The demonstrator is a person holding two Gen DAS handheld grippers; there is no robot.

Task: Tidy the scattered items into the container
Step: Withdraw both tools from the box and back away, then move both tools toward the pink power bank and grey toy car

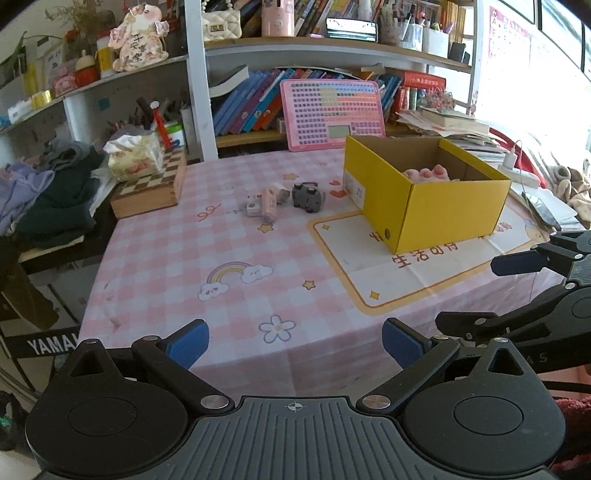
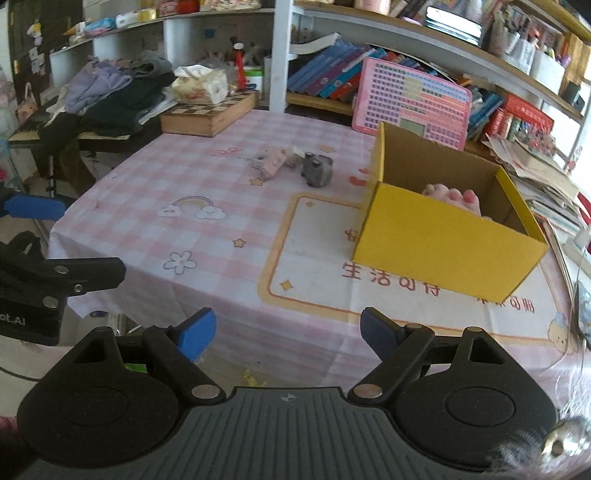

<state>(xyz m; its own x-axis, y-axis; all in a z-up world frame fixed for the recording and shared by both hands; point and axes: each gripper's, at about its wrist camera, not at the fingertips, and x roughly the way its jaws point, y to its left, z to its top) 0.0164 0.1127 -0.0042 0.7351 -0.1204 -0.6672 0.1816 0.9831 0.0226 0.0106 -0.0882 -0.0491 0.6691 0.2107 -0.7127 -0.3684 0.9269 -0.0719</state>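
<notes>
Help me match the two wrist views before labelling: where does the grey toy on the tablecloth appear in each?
Left wrist: the grey toy sits above centre, just left of the yellow box.
Right wrist: the grey toy sits upper centre, left of the yellow box.
Shared landmark: the pink keyboard board leaning against the bookshelf behind the box.

Bright daylight floods in from the window [image 1: 524,55] at the right, blowing that edge out to white glare. Shadows on the tablecloth [image 1: 229,236] are soft. Fisheye bending curves the shelves [image 2: 369,22]; corners blur slightly.
</notes>
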